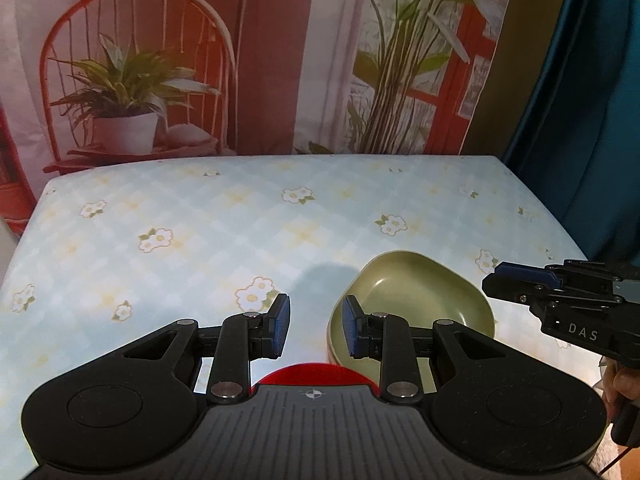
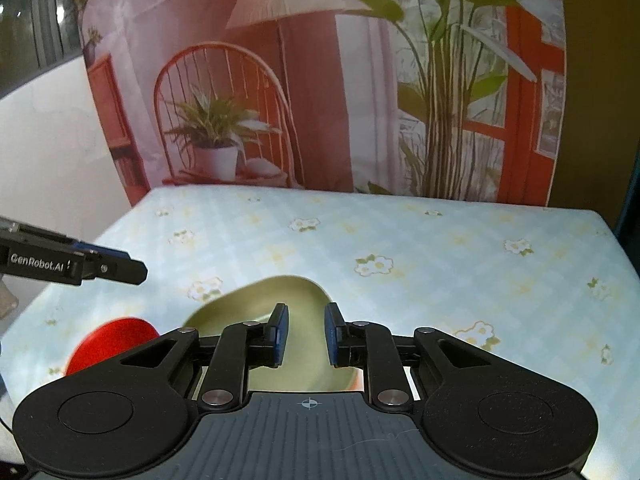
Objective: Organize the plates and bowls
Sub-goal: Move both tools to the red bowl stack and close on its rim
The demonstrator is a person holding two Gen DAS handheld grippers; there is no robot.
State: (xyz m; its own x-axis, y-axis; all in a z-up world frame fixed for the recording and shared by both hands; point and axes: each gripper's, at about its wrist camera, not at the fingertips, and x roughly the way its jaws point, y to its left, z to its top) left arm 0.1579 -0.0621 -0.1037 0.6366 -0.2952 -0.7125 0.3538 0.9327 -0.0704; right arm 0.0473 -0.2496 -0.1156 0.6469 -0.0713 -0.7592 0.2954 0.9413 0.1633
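Note:
An olive-green bowl (image 1: 420, 300) sits upright on the table, near its front right. A red dish (image 1: 316, 374) lies just in front of it, mostly hidden under my left gripper's body. My left gripper (image 1: 316, 328) hovers above the bowl's left rim, narrowly open with only tablecloth showing between its blue pads. In the right wrist view the green bowl (image 2: 280, 300) lies below my right gripper (image 2: 306, 334), which is slightly open with nothing pinched. The red dish (image 2: 112, 340) shows to its left. Each gripper appears in the other's view: the right gripper (image 1: 496, 280) and the left gripper (image 2: 132, 272).
The table (image 1: 200, 220) wears a pale blue checked cloth with white flowers. A printed backdrop (image 1: 240, 60) of a chair and plants hangs behind its far edge. A teal curtain (image 1: 580, 120) is at the right. A hand (image 1: 620, 384) holds the right gripper's handle.

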